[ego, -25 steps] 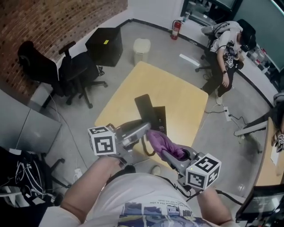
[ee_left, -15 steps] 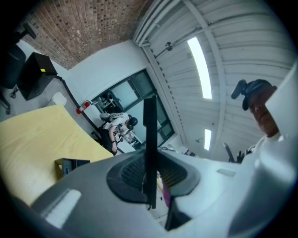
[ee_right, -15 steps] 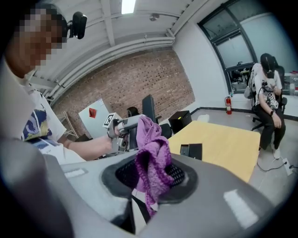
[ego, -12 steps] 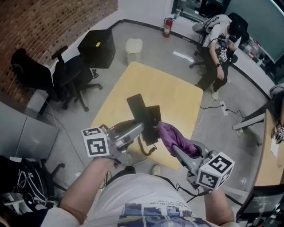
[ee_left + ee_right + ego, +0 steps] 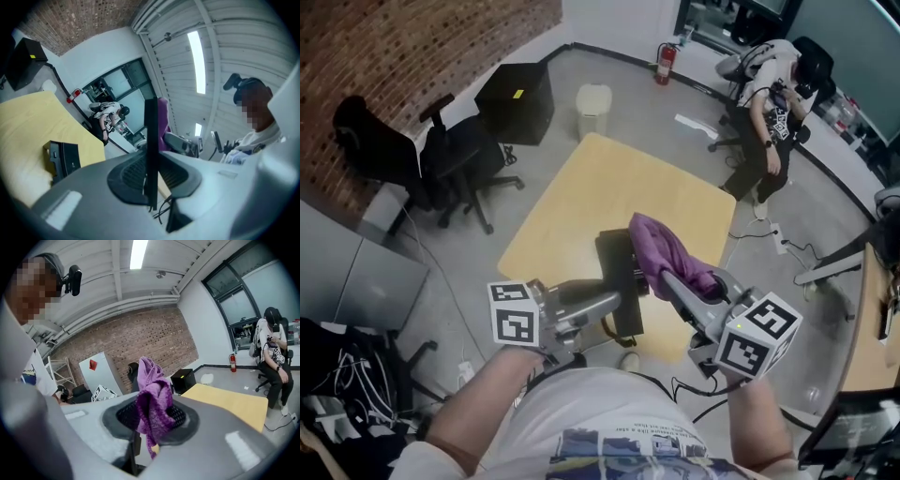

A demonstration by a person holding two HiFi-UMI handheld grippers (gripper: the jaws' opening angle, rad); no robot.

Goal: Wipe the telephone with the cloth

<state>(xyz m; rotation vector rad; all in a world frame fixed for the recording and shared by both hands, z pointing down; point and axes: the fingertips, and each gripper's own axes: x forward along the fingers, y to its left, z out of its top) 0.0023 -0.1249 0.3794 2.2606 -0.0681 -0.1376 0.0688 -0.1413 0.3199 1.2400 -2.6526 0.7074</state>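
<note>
Just moved: cloth, farther along telephone; wiping underway.
Left jaws: pinching handset, seemingly.
Right jaws: pinching cloth.

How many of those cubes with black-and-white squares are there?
2. One cube sits on the left hand-held gripper, near the bottom left; the other cube sits on the right hand-held gripper, bottom right. None seems hidden.

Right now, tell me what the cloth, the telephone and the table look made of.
The cloth: purple, soft fuzzy fabric, probably microfibre; it bunches and droops in folds.
The telephone: black matte plastic, likely; hard straight edges, dull surface.
The table: pale yellow wood-look top, smooth, perhaps laminate; even colour, no grain visible.
</note>
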